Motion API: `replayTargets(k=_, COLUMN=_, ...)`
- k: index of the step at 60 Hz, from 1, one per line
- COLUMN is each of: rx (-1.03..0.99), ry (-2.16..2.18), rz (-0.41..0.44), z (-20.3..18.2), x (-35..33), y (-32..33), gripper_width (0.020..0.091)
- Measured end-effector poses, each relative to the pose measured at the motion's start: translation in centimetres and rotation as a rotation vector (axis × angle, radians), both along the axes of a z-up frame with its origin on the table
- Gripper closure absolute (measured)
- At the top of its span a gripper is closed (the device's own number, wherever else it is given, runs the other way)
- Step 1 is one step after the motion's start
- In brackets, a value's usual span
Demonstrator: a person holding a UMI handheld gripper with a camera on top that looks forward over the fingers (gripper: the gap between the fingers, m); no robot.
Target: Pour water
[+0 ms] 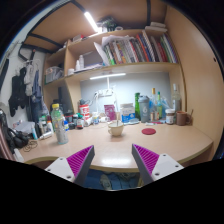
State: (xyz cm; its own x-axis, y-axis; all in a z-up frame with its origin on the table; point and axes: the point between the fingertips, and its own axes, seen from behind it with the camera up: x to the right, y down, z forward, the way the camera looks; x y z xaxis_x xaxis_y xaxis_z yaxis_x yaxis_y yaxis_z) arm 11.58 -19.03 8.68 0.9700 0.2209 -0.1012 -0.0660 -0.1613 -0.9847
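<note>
My gripper [113, 162] is open, its two magenta pads [79, 160] spread wide above the near edge of a light wooden desk [110, 148]. Nothing stands between the fingers. A clear water bottle with a green cap [58, 123] stands on the desk to the left, well beyond the fingers. A small white cup [116, 128] sits near the middle of the desk, straight ahead and far off. A red coaster [148, 131] lies to the right of the cup.
Bottles and jars [150, 108] crowd the back of the desk under a lit shelf. Books [135, 48] fill the shelf above. Dark clothing [15, 95] hangs at the left. A wooden side wall [200, 80] closes the right.
</note>
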Motion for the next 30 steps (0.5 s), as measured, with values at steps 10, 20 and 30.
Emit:
replayTargets(k=10, rx=0.014, ry=0.002, rz=0.013, z=0.6, x=-0.2, y=0.1, gripper_width=0.0272)
replayTargets(k=20, rx=0.016, ry=-0.001, rz=0.051, z=0.8, x=-1.6, y=0.3, gripper_width=0.027)
replayTargets(k=30, rx=0.007, ry=0.026, rz=0.166, z=0.9, x=-6.6, y=0.7, gripper_width=0.0267)
